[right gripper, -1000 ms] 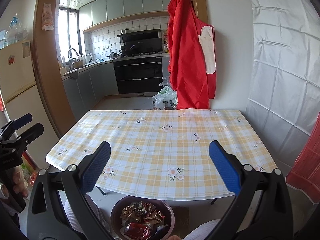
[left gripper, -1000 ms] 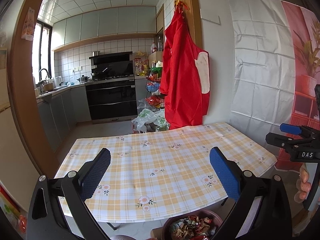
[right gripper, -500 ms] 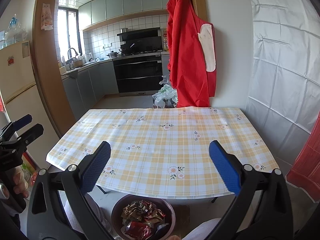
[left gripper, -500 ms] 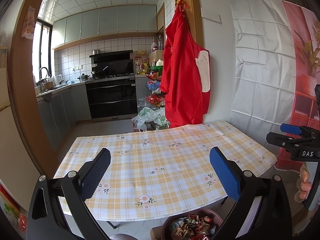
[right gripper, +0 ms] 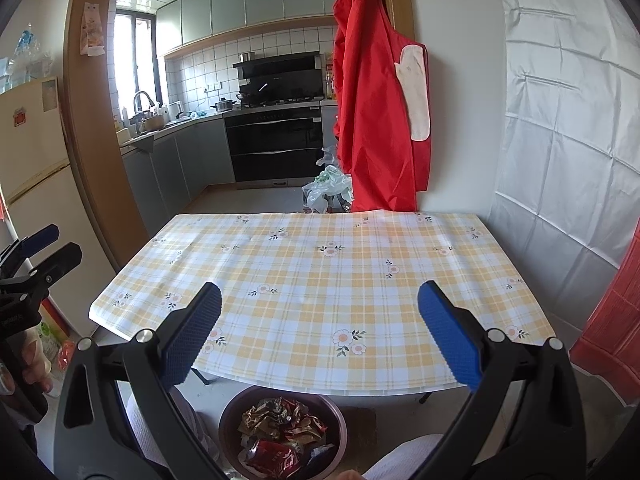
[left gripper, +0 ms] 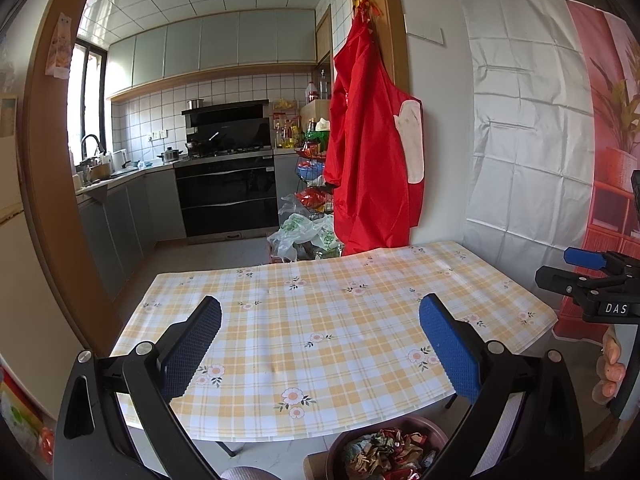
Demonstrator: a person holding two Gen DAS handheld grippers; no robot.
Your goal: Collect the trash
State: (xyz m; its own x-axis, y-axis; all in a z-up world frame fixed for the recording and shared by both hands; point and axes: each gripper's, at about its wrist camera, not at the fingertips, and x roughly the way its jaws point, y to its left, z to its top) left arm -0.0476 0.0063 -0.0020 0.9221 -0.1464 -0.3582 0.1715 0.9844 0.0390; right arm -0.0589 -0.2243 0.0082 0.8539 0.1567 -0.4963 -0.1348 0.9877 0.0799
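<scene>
Both grippers are held level over the near edge of the table. Left gripper and right gripper spread wide, holding nothing. Trash sits in the bowl below the near edge.

bright window daylight, fisheye-warped edges

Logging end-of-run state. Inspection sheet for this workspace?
Surface: table with yellow plaid floral cloth, nothing lying on it.
Job's things: bowl below the near table edge, filled with crumpled wrappers.
Clutter: plastic bags on the kitchen floor.
Grippers: left gripper and right gripper over the table, jaws wide apart, holding nothing.
Cables: nothing seen.
Surroundings: red apron hanging by the doorway; oven beyond.
</scene>
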